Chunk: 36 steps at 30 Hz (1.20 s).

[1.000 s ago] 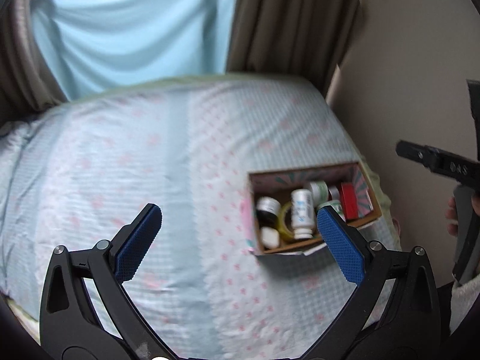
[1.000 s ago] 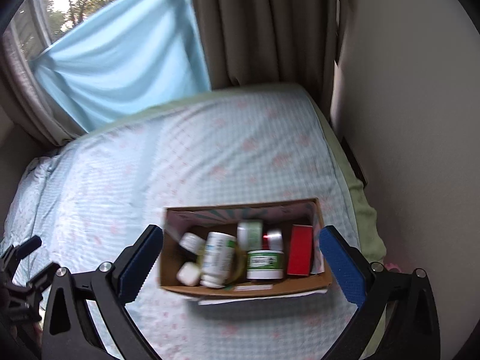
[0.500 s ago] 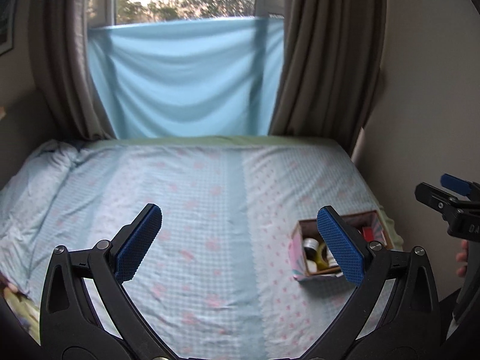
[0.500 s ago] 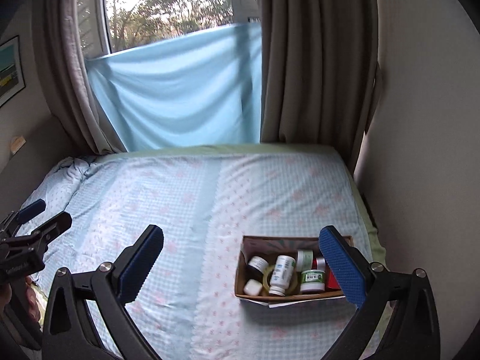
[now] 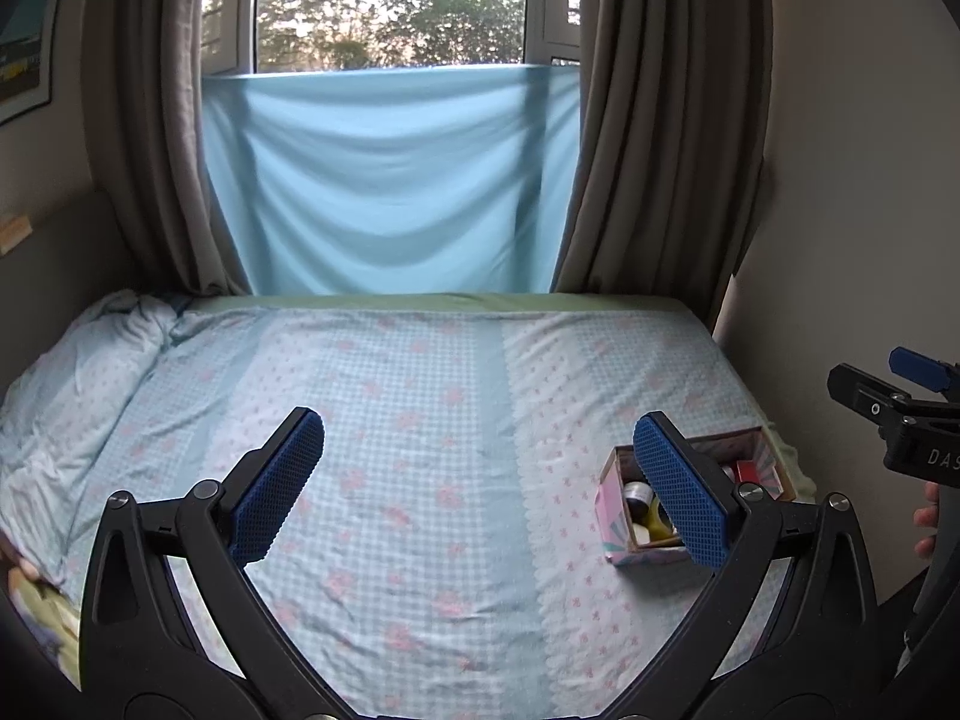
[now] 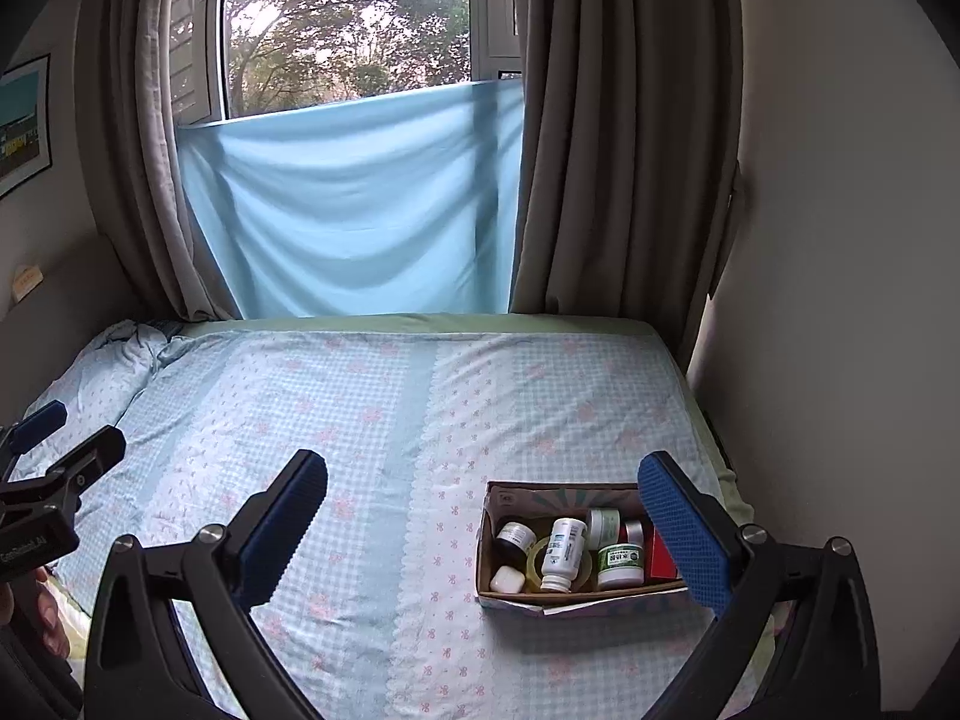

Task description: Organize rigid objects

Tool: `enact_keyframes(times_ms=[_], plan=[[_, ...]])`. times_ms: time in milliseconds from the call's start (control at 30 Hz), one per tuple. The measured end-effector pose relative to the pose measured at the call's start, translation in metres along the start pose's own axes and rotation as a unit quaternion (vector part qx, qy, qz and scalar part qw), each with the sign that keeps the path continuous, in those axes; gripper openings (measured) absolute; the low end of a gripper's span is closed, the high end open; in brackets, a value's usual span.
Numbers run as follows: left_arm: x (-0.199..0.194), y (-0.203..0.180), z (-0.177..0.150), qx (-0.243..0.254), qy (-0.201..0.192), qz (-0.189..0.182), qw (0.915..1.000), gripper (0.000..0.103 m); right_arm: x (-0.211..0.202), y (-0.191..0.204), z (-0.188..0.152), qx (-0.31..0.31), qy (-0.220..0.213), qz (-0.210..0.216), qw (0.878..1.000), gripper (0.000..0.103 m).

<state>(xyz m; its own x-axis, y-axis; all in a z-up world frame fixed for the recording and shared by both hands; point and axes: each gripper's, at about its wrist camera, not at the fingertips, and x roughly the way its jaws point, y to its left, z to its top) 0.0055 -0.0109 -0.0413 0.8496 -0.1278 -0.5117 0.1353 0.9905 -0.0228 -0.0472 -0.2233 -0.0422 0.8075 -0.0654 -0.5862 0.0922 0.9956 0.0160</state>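
Note:
A small cardboard box (image 6: 501, 501) sits on the bed near its right front edge. It holds several things: white pill bottles (image 6: 564, 552), a green-labelled jar (image 6: 620, 564), a dark jar (image 6: 515, 537), a red box (image 6: 660, 561) and a yellow tape roll. The box also shows in the left wrist view (image 5: 609, 516), partly behind a finger. My left gripper (image 5: 477, 486) is open and empty, held above the bed. My right gripper (image 6: 483, 525) is open and empty, above and short of the box.
The bed (image 6: 390, 420) has a light blue checked sheet with pink flowers. A crumpled quilt (image 5: 78, 372) lies at the far left. A wall (image 6: 840, 300) runs along the right. Curtains and a blue cloth (image 6: 360, 210) hang behind the bed.
Both grippers have pulled back and up from the box, so the views now take in the whole bed and window. Both stay open and empty.

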Motion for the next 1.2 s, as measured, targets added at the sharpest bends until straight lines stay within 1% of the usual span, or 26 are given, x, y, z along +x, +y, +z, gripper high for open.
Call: enact_keyframes(times_ms=[133, 300, 1200], plan=[[0.0002, -0.0004, 0.002, -0.003, -0.001, -0.009, 1.0, 0.103, -0.0016, -0.0015, 0.0011, 0.005, 0.0, -0.002, 1.0, 0.103], [0.0028, -0.0011, 0.0021, -0.001, -0.001, -0.011, 0.9999, 0.103, -0.001, -0.0023, 0.0017, 0.004, 0.0, -0.005, 1.0, 0.103], [0.0088, -0.0099, 0.0028, -0.001, -0.001, -0.004, 1.0, 0.103, 0.0019, -0.0033, 0.0021, 0.004, 0.0, -0.004, 1.0, 0.103]])
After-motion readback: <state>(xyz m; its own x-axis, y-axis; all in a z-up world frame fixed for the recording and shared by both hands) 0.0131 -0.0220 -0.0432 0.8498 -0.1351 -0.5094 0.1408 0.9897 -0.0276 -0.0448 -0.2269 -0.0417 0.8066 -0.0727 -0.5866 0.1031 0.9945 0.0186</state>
